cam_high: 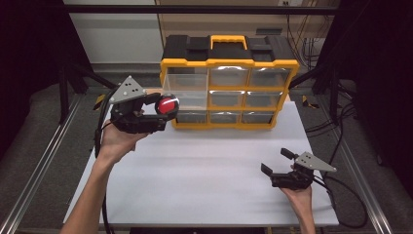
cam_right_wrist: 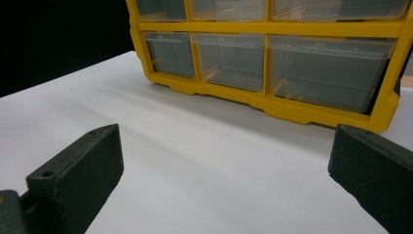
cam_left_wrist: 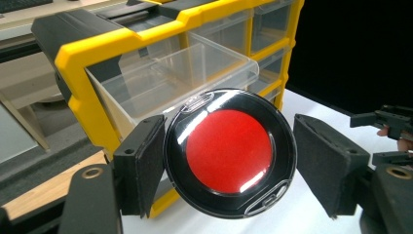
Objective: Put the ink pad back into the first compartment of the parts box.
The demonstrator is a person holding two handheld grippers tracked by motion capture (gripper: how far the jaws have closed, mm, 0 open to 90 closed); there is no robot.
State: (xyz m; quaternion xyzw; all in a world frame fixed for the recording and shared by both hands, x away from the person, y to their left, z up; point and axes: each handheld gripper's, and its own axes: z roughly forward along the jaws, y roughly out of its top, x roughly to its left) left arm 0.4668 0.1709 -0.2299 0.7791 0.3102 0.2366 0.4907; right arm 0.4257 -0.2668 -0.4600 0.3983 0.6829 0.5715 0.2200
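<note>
One white table (cam_high: 204,170), flat and plain, under a dark room with black on both sides and a pale wall far behind. Along the left, a metal rail (cam_high: 44,161) on grey floor; along the right, loose black cables (cam_high: 350,195) near the table corner.

Plenty of free room over the middle and front of the table. At the far edge, closed off by a yellow and black drawer cabinet (cam_high: 229,63) with a yellow handle (cam_high: 229,41) on top and nine clear drawers in three rows. Reaches nearly to the right edge and leaves a narrow strip of table at the left. Top-left drawer (cam_left_wrist: 195,68) pulled out toward the front, open at the top, looking bare inside.

Just in front of that open drawer and held up in the air above the table: a round disc (cam_left_wrist: 229,151), red in the centre with a shiny black rim. Gripped by the left gripper (cam_high: 158,114), its fingers (cam_left_wrist: 141,161) set partly open and pressing the rim from both sides, the drawer lip close behind the disc.

Well apart, near the front right of the table: the right gripper (cam_high: 276,162), low, with fingers (cam_right_wrist: 78,165) spread wide and holding nothing, pointing toward the lower drawers across bare white table.
</note>
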